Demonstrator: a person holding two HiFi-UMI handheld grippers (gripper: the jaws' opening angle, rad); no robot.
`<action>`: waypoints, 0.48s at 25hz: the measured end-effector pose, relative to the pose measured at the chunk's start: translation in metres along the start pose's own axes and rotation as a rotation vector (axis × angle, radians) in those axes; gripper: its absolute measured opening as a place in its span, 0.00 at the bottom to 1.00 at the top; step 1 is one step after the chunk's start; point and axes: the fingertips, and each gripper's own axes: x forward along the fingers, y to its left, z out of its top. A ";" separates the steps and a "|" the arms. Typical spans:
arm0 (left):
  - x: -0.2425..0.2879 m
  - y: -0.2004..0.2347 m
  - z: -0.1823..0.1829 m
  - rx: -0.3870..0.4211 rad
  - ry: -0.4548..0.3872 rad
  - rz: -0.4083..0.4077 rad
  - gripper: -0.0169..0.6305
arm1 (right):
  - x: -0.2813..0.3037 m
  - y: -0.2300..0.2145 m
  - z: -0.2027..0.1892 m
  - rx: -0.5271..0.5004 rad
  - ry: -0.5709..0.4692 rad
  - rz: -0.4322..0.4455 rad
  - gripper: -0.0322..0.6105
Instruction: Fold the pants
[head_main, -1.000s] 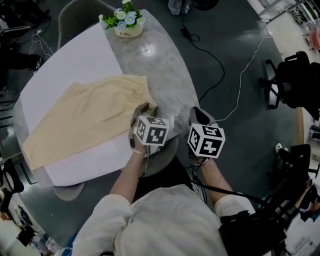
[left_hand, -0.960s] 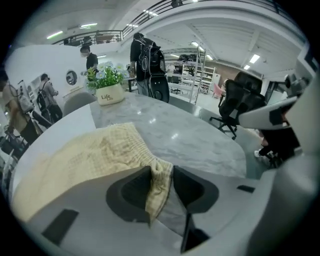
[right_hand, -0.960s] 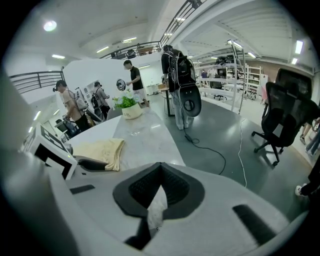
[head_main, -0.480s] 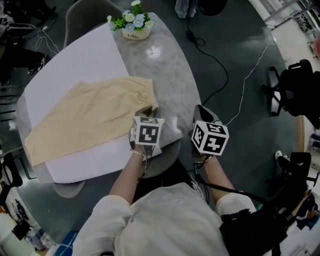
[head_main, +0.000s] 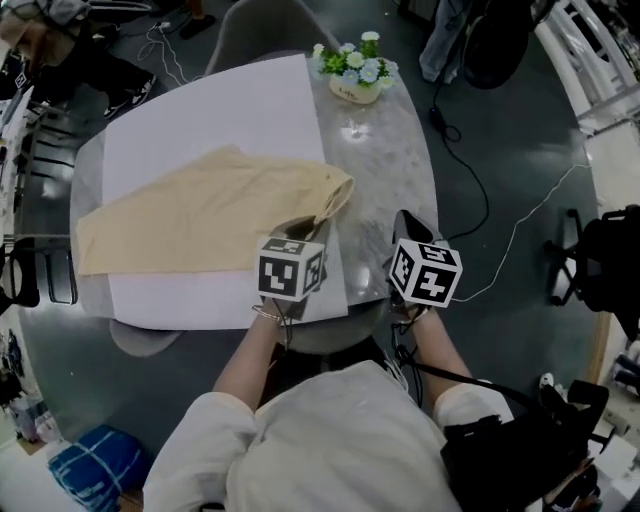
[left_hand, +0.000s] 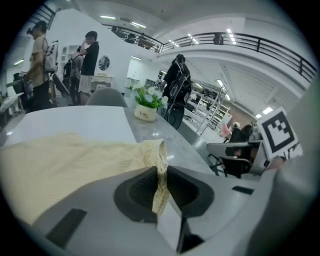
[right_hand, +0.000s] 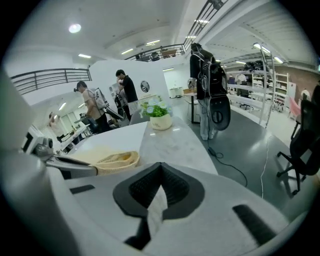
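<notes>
Beige pants (head_main: 200, 215) lie flat on a white sheet (head_main: 200, 110) on the marble table (head_main: 385, 170), with the waist at the right. My left gripper (head_main: 303, 228) is at the near corner of the waist. Its jaws have just been closing. In the left gripper view they pinch a fold of the waistband (left_hand: 160, 165), which hangs between the pads of the left gripper (left_hand: 160, 182). My right gripper (head_main: 405, 225) hovers over the table's right edge, apart from the pants. The right gripper view shows the right gripper (right_hand: 160, 172) with its jaws together and no cloth in them.
A small pot of flowers (head_main: 357, 75) stands at the far end of the table. Cables (head_main: 470, 180) trail over the dark floor to the right, near an office chair (head_main: 600, 260). A grey chair (head_main: 245, 25) sits behind the table. People (right_hand: 127, 92) stand far back.
The left gripper has closed on the waistband corner and lifted it off the sheet. Both grippers have risen a little, and the head view has swung so the table sits more squarely.
</notes>
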 end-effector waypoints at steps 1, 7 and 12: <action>-0.013 0.011 0.004 -0.011 -0.016 0.011 0.11 | 0.000 0.015 0.005 -0.019 -0.001 0.015 0.04; -0.087 0.087 0.022 -0.057 -0.130 0.107 0.11 | -0.002 0.103 0.036 -0.143 -0.018 0.083 0.04; -0.146 0.143 0.021 -0.080 -0.186 0.139 0.11 | -0.017 0.170 0.042 -0.181 -0.025 0.099 0.04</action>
